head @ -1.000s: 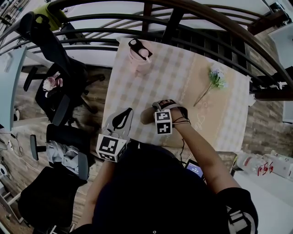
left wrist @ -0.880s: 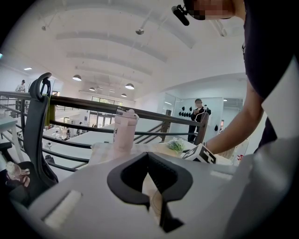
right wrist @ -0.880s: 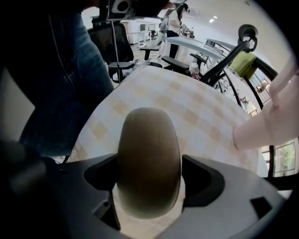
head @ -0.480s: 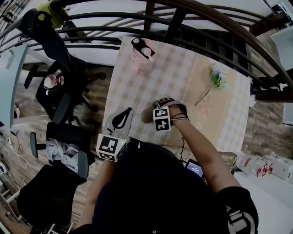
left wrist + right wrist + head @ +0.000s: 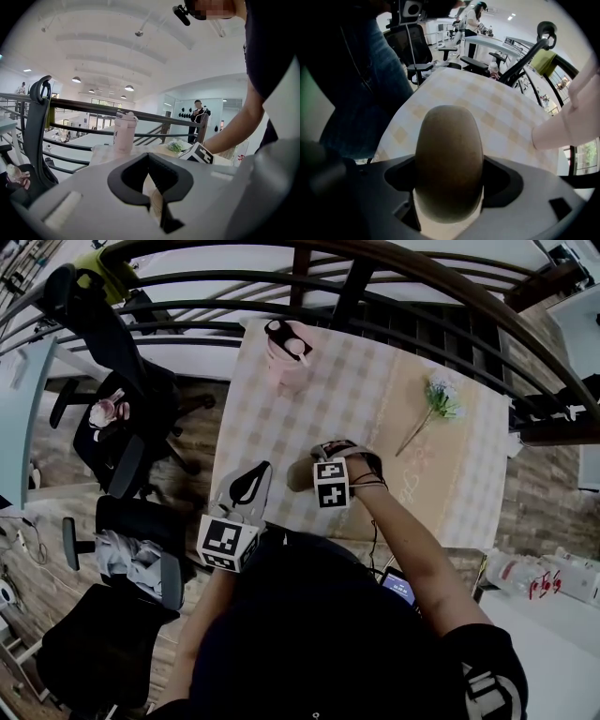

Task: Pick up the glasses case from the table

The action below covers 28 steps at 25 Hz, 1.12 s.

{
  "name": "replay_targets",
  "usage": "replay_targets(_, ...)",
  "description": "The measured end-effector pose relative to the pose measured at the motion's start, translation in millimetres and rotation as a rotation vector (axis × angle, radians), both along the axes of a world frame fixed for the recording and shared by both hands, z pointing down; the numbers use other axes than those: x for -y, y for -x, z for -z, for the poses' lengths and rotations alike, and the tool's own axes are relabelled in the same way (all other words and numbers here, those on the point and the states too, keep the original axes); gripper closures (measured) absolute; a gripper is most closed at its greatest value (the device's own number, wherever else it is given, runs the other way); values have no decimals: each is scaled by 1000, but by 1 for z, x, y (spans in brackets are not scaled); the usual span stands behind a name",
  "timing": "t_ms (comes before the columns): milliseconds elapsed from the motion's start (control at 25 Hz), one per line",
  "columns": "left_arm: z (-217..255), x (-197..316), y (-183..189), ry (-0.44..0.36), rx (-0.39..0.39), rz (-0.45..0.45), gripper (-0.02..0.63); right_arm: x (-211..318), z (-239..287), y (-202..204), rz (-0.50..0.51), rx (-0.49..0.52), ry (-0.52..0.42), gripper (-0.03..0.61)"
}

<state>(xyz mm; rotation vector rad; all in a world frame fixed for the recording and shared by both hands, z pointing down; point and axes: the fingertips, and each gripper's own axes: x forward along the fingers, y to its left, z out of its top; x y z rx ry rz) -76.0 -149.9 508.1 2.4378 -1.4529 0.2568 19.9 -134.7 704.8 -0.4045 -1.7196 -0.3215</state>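
The tan oval glasses case (image 5: 299, 473) sits at the near left part of the checked table (image 5: 356, 390). My right gripper (image 5: 315, 468) is shut on it from the right, its marker cube just behind. In the right gripper view the case (image 5: 449, 154) fills the space between both jaws of the right gripper (image 5: 449, 180), and the tablecloth (image 5: 497, 108) shows beyond it. Whether the case still touches the cloth cannot be told. My left gripper (image 5: 250, 480) hangs at the table's near left edge, shut and holding nothing. In its own view the left gripper (image 5: 152, 190) has its jaw tips together.
A pink bottle (image 5: 286, 352) stands at the table's far left corner. A small flower sprig (image 5: 441, 399) lies at the far right. Dark railings (image 5: 403, 296) curve behind the table. Office chairs (image 5: 122, 427) stand on the left.
My right gripper has shifted slightly away from me and leftward, carrying the glasses case with it. The left gripper has stayed put.
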Motion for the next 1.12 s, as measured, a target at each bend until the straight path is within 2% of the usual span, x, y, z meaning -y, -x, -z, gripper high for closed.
replay_targets(280,7,4,-4,-16,-9,-13,604,6,35,3,-91,79,-72,212)
replay_targets(640,21,12,-9,-53,-19,-30,604,20,85,-7,-260,192,-201,212)
replay_targets(1120,59,28,-24,-159,-31,-66,604,37,155,-23,-469,357,-353,212)
